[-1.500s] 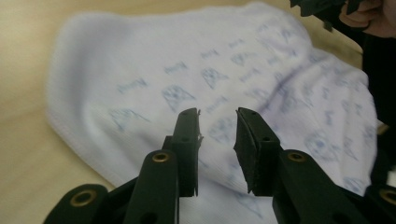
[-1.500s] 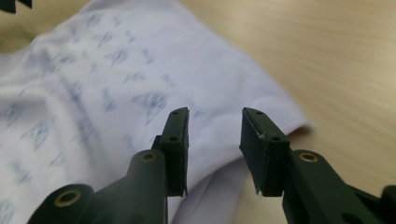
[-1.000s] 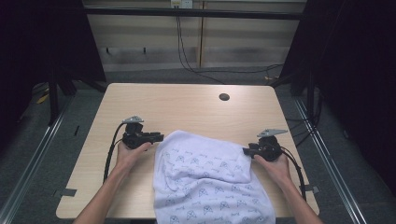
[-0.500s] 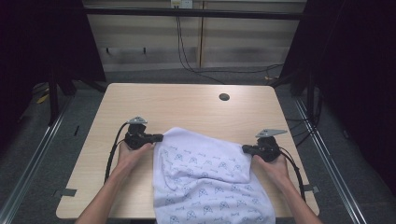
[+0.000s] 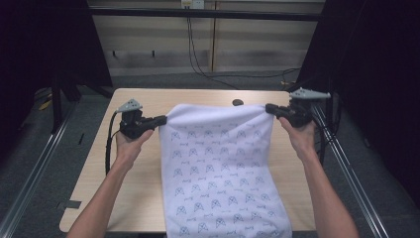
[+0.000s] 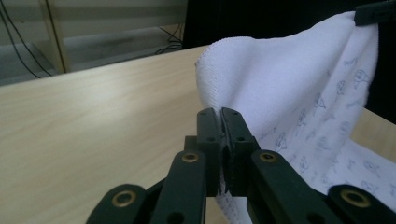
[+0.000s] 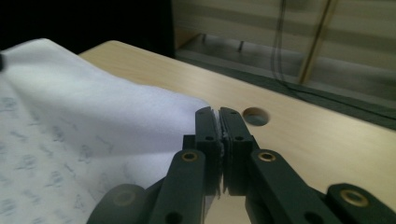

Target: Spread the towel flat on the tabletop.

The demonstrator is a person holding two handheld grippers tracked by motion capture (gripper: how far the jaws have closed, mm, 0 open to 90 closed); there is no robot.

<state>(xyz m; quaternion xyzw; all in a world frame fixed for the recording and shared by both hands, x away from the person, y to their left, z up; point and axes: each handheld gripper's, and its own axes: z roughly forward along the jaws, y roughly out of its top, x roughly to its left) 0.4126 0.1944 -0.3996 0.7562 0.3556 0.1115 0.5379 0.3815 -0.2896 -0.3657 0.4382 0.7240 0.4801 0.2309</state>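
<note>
Your left gripper (image 5: 163, 119) and right gripper (image 5: 270, 107) each pinch a towel (image 5: 218, 168) corner — apparently taut between them — jaws having just closed.

Pale wood table (image 5: 148, 99); perhaps grey carpet (image 5: 391, 198)

towel (image 5: 218, 168) cut off below.

Dim, soft-focus frames, dark surrounding edges
</note>
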